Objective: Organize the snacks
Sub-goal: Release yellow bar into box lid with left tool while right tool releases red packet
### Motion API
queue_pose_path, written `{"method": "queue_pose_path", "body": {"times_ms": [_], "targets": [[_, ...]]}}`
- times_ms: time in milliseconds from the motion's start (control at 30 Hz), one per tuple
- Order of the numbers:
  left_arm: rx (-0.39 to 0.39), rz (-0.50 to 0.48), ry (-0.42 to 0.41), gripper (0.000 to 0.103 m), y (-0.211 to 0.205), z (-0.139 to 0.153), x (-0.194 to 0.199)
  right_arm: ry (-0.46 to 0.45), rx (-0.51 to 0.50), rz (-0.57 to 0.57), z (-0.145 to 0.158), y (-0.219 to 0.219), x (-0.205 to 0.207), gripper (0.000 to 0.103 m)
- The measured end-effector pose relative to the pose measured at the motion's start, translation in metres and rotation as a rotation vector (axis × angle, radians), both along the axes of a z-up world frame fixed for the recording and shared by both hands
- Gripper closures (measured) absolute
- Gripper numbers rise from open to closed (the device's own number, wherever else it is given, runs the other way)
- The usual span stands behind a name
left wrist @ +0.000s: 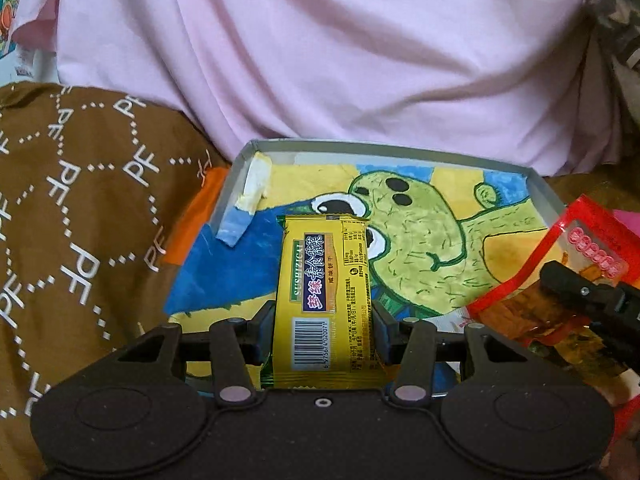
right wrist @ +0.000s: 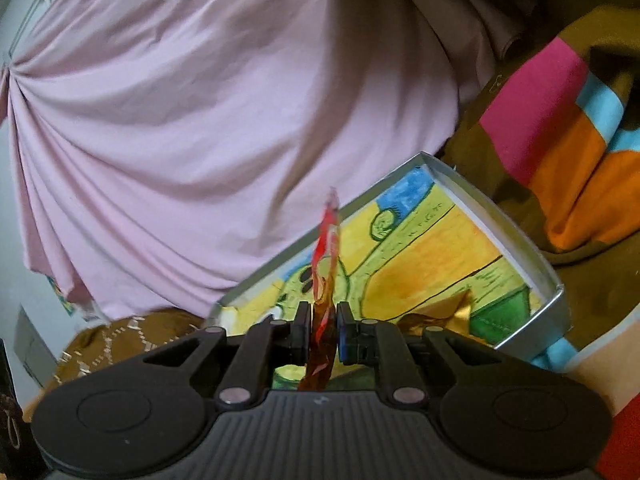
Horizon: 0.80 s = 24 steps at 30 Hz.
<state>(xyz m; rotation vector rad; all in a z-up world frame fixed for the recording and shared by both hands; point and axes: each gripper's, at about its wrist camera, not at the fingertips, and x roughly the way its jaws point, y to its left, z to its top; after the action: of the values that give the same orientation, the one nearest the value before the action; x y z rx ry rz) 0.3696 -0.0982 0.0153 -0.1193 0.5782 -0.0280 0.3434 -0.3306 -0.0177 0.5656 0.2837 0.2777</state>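
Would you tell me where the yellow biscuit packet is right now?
In the left wrist view, the yellow biscuit packet is clamped in the left gripper, over the tray with the cartoon drawing, left of the red snack bag.

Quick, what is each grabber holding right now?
Left gripper: shut on the yellow foil biscuit packet.
Right gripper: shut on the red clear-plastic snack packet.
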Motion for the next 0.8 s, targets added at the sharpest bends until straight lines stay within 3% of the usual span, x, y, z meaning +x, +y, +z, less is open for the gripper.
{"method": "queue_pose_path", "body": {"times_ms": [333,400,467,667,800], "targets": [[0.007,0.017,-0.003,0.053,-0.003,-0.004,0.007,0.049,-0.188,-0.101,0.006,0.008,-0.001,0.075],[0.01,0.015,-0.002,0.051,-0.003,-0.003,0.007,0.056,-0.221,-0.118,0.008,0.009,-0.001,0.061],[0.006,0.021,-0.005,0.05,-0.003,-0.002,0.006,0.051,-0.256,-0.134,0.01,0.011,-0.003,0.038],[-0.007,0.033,-0.015,0.037,0.0,0.003,0.001,0.067,-0.305,-0.149,0.013,0.012,-0.005,0.01],[-0.026,0.054,-0.021,0.028,0.005,0.005,-0.004,0.06,-0.337,-0.167,0.016,0.013,-0.008,0.003]]}}
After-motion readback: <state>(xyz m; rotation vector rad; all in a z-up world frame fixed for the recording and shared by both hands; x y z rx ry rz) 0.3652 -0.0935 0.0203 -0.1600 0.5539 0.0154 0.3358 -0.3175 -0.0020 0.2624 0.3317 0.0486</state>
